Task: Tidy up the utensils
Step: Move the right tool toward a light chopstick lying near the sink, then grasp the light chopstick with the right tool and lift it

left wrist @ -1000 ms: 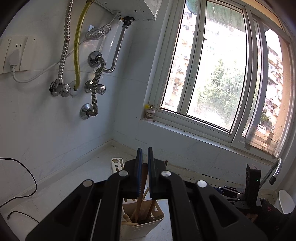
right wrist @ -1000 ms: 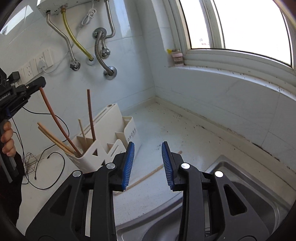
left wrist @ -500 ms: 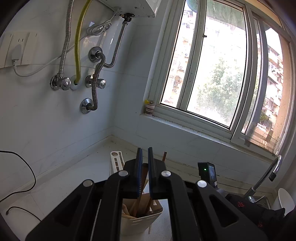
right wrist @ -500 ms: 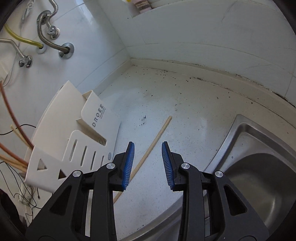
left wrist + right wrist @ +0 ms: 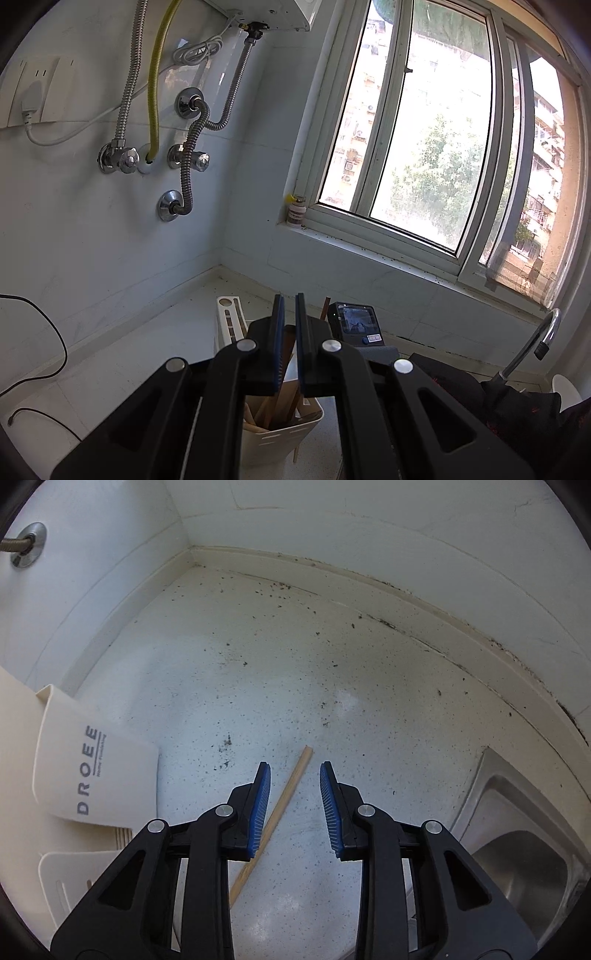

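Right gripper (image 5: 294, 801): jaws stand part-open and have just been narrowing; nothing is pinched. A loose chopstick (image 5: 275, 818) lies flat on the speckled counter (image 5: 258, 657) between the pads, hard against the left pad, well off the right one. Its far tip sticks out just past the fingertips; its near end runs under the gripper body.

Left gripper (image 5: 289, 341): jaws nearly together on the reddish-brown chopstick (image 5: 287, 345) that runs down between the pads into the white holder (image 5: 291, 432) directly below, where other sticks already stand.

Outward: the holder sits just left of the right jaws, the steel sink (image 5: 524, 853) to their right.

Risks, as judged:
- Stick off-centre and diagonal between the pads; closing may roll or swing it away instead of catching it.
- Stick lies flat; pads that stop short of the counter would close above it.
- Left finger is near the holder wall and could nudge it.

Change from earlier frames: the right view has tipped from the wall and window down onto the counter, and the stick now sits between the pads. The left view is almost unchanged.
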`<act>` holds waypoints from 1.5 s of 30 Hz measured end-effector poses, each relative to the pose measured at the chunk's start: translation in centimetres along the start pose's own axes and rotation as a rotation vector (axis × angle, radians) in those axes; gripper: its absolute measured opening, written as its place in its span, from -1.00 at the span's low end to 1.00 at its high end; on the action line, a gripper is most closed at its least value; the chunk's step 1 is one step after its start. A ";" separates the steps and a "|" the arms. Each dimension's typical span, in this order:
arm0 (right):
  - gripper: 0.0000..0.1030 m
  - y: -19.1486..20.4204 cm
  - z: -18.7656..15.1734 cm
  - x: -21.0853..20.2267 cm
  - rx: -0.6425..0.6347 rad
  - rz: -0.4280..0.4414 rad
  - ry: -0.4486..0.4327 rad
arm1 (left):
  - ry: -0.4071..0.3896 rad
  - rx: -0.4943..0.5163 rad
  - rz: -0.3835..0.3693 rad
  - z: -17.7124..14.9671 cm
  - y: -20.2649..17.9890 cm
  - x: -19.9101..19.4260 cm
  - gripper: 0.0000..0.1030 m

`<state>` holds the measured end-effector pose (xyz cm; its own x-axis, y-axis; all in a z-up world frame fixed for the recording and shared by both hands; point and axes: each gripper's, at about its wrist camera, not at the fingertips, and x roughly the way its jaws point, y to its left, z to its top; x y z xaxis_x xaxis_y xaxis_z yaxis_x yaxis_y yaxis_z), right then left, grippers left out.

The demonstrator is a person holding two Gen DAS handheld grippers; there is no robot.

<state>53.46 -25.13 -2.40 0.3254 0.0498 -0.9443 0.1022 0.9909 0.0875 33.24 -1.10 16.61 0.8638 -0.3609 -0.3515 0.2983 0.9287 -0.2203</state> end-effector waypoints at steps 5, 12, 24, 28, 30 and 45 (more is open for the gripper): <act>-0.67 0.5 0.7 1.2 0.025 -0.047 0.035 | 0.007 -0.002 0.005 0.0 0.2 0.2 -0.89; -0.81 1.8 1.0 2.5 0.019 -0.082 0.052 | 0.007 0.000 0.001 0.0 0.4 0.1 -0.89; -0.89 1.6 1.7 3.0 0.062 -0.088 0.011 | 0.014 -0.013 0.013 -0.1 0.7 0.1 -0.89; -0.89 0.1 1.1 1.3 0.086 -0.003 -0.067 | 0.009 -0.022 0.020 -0.1 0.8 -0.1 -0.89; -0.89 -0.4 0.9 -0.4 0.090 0.056 -0.125 | 0.003 -0.025 0.021 0.0 0.9 -0.2 -0.89; -0.89 -0.3 -1.7 -22.2 -0.009 0.298 -0.639 | -0.032 -0.005 0.054 0.7 0.4 -0.9 -0.89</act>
<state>44.58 -26.35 18.01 0.8271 0.2389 -0.5087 -0.0842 0.9476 0.3081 32.82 -0.34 17.49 0.8913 -0.3072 -0.3334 0.2491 0.9463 -0.2059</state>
